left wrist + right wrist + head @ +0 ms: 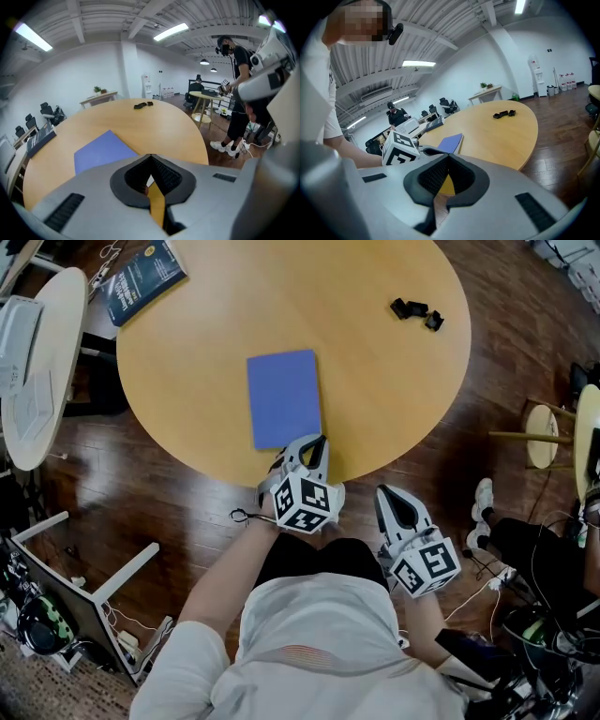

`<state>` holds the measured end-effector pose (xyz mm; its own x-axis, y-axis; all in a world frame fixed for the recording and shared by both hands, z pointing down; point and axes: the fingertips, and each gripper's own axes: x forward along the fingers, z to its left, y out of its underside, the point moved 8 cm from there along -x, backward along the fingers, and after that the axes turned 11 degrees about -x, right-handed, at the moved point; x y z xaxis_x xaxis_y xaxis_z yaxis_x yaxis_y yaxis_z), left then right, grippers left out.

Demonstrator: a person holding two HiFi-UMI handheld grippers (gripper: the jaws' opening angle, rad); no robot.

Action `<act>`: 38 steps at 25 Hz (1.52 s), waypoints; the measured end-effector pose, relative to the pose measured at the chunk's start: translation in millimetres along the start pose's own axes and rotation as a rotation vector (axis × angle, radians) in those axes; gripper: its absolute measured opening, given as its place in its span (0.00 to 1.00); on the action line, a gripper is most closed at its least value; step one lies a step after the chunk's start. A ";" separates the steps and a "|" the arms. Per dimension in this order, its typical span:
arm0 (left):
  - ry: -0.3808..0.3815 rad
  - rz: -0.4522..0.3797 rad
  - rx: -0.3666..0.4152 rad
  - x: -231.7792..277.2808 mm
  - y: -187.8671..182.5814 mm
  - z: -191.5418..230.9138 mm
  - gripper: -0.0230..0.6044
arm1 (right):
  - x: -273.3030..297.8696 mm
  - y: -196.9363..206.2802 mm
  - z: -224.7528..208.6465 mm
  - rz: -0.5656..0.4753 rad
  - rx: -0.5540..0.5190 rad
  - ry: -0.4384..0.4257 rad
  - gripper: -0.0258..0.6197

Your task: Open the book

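I stand at a round wooden tabletop point(394, 399) on a dark plank floor point(141, 512), in an open room with white walls and strip lights on a ribbed ceiling. A white side table point(37, 362) stands off the tabletop's left edge, and a small round stool point(542, 435) stands off its right edge. In the left gripper view, a person in black point(239, 93) stands on the floor beyond the right edge.

The blue book point(283, 397) lies flat and closed a little in from the near edge, its long sides running away from me. A dark book point(142, 277) lies at the far left edge, partly overhanging it. Some small black pieces point(416, 311) sit near the far right edge, well apart from the blue book.

My left tongs point(319, 441) sit at the near edge, their tip just beside the blue book's near right corner. Their jaws are together with nothing between them. My right tongs point(386, 495) are off the tabletop, over the floor by my body, with their jaws also together and empty.
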<state>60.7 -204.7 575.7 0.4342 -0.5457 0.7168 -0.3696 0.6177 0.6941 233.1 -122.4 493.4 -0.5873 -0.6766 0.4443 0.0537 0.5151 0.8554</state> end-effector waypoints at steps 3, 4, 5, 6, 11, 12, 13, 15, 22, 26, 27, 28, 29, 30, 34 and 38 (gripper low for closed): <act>0.017 -0.072 -0.084 -22.3 -14.9 6.8 0.05 | 3.8 -3.4 6.1 -0.008 -0.005 -0.014 0.04; 0.014 -0.099 -0.114 -31.5 -19.0 11.0 0.05 | 5.2 -5.1 8.1 -0.013 -0.007 -0.019 0.04; 0.008 -0.125 -0.145 -41.4 -22.6 16.0 0.05 | 6.8 -7.0 10.1 -0.019 -0.009 -0.023 0.04; 0.000 -0.151 -0.173 -51.8 -25.8 21.6 0.05 | 8.5 -9.1 12.1 -0.025 -0.012 -0.026 0.04; -0.069 -0.251 -0.244 -102.4 -34.9 48.7 0.05 | 16.5 -17.4 22.0 -0.041 -0.021 -0.034 0.04; -0.083 -0.261 -0.262 -110.8 -34.0 53.8 0.05 | 18.7 -18.6 24.2 -0.042 -0.024 -0.038 0.04; -0.098 -0.270 -0.281 -118.4 -32.3 58.8 0.05 | 21.1 -19.7 26.5 -0.045 -0.027 -0.044 0.04; -0.127 -0.281 -0.325 -131.3 -26.0 69.1 0.05 | 25.6 -21.7 31.1 -0.050 -0.033 -0.056 0.04; -0.270 -0.276 -0.456 -164.7 18.5 120.9 0.05 | 41.8 -30.2 50.4 -0.045 -0.054 -0.077 0.04; -0.344 -0.243 -0.517 -173.7 46.8 154.9 0.05 | 49.7 -33.8 58.3 -0.036 -0.052 -0.072 0.04; -0.356 -0.233 -0.537 -174.2 53.2 162.3 0.05 | 51.6 -34.7 59.6 -0.038 -0.053 -0.070 0.04; -0.365 -0.223 -0.555 -173.9 59.5 168.9 0.05 | 53.4 -35.4 61.1 -0.040 -0.052 -0.069 0.04; -0.368 -0.215 -0.568 -172.6 65.6 174.5 0.05 | 55.1 -35.7 62.7 -0.041 -0.052 -0.069 0.04; -0.365 -0.209 -0.575 -170.5 71.5 179.0 0.05 | 56.5 -35.8 64.4 -0.041 -0.053 -0.068 0.04; -0.347 -0.167 -0.574 -158.8 93.3 194.8 0.05 | 60.3 -36.0 73.3 -0.029 -0.055 -0.065 0.04; -0.348 -0.098 -0.599 -146.8 113.2 205.5 0.06 | 62.7 -33.9 78.8 -0.018 -0.053 -0.063 0.04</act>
<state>-213.7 -171.1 562.8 0.1174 -0.7029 0.7015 0.2177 0.7074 0.6724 130.8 -140.8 471.3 -0.6383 -0.6497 0.4128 0.0844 0.4739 0.8765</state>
